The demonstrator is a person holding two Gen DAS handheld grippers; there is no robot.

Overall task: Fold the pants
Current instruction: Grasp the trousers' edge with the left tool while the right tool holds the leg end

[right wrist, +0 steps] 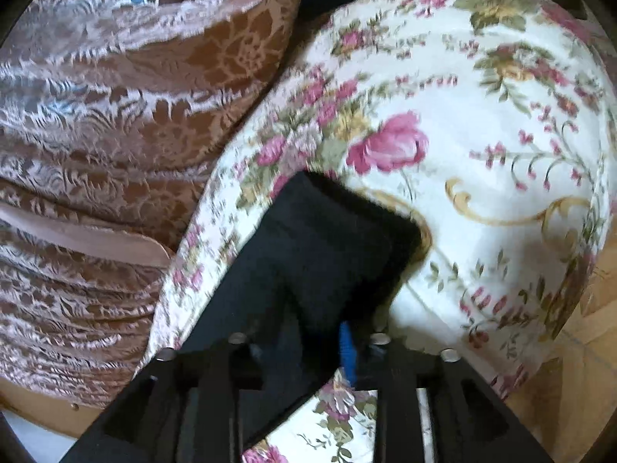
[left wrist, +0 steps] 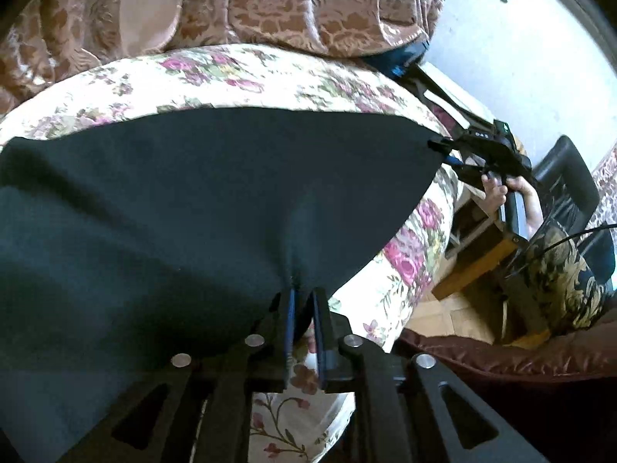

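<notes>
At lower centre, the left gripper [left wrist: 303, 296] pinched the dark pants [left wrist: 173, 193], which lay soft and limp over the floral cover [left wrist: 239, 73]. The right gripper [left wrist: 435, 146], farther off, seemingly nipped a corner. Hems suit gripping best.

Both tools angled downward — each at dark cloth

The left tool [left wrist: 304, 293] has its fingers nearly together, cloth edge pinched at the tips. The right tool [right wrist: 308, 332] — seen from the left wrist view in a bare hand [left wrist: 513, 196] — has one blue pad showing, the other finger hidden by cloth.
</notes>
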